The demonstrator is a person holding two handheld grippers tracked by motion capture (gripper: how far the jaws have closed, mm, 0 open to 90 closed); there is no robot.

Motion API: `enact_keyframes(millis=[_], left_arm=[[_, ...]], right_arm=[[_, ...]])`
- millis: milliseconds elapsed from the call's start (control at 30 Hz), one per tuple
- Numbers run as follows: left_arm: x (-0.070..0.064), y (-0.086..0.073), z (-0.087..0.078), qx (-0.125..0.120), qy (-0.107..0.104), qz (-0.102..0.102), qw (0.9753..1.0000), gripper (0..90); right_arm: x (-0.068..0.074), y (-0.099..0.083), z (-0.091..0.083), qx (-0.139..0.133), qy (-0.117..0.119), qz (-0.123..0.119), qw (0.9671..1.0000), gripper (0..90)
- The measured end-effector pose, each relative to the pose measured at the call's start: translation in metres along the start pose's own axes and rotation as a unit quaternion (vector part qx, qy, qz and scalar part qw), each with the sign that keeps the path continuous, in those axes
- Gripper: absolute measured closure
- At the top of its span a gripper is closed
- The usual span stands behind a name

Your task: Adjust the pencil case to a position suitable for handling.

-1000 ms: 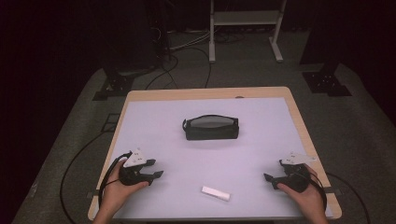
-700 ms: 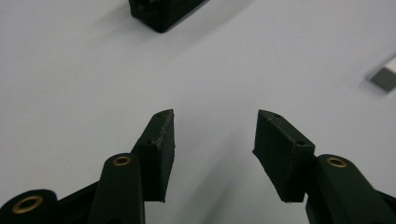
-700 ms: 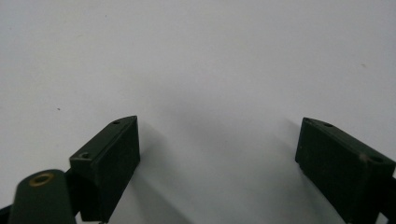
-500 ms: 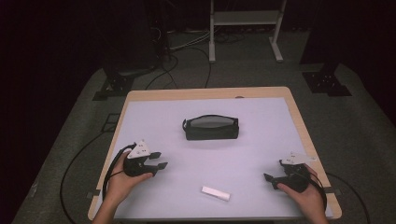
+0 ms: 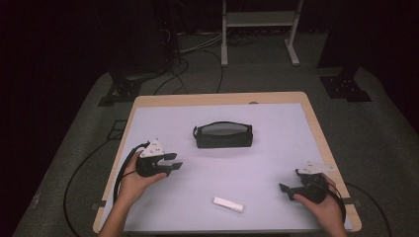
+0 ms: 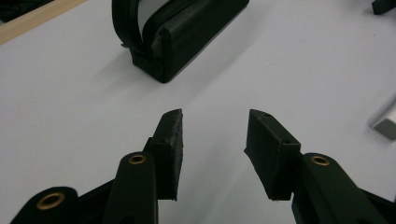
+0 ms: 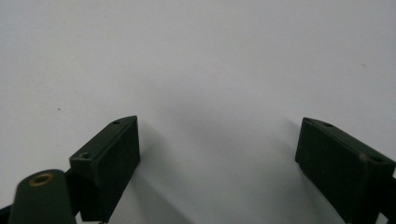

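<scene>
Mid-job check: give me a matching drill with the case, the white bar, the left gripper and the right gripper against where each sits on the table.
Things:
1. case
2. white bar
3. left gripper
4. right gripper

Places:
A. near edge, middle
B. right side, near edge
C. table centre
D. left side, jaws towards the case

Pairs: 1-C, 2-A, 3-D, 4-B
</scene>
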State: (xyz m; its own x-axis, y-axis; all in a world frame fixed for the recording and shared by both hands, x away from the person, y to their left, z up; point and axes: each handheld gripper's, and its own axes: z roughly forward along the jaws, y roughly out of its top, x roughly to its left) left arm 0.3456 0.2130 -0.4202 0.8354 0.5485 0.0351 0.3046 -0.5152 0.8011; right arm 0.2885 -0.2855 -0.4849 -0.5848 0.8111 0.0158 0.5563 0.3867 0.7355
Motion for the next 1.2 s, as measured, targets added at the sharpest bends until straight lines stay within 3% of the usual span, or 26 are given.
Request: enact_keyframes(millis=[567, 1200], left_arm=[[0.012, 0.028, 0.012, -0.018, -0.010, 0.016, 0.9997, 62.0], [0.022, 0.059, 0.040, -0.035, -0.033, 0.033, 0.9983, 62.4]], right_arm=[[0.000, 0.000, 0.000, 0.000, 0.000, 0.001, 1.0000, 12.8], [0.000, 0.000, 0.000, 0.000, 0.001, 0.001, 1.0000, 12.8]])
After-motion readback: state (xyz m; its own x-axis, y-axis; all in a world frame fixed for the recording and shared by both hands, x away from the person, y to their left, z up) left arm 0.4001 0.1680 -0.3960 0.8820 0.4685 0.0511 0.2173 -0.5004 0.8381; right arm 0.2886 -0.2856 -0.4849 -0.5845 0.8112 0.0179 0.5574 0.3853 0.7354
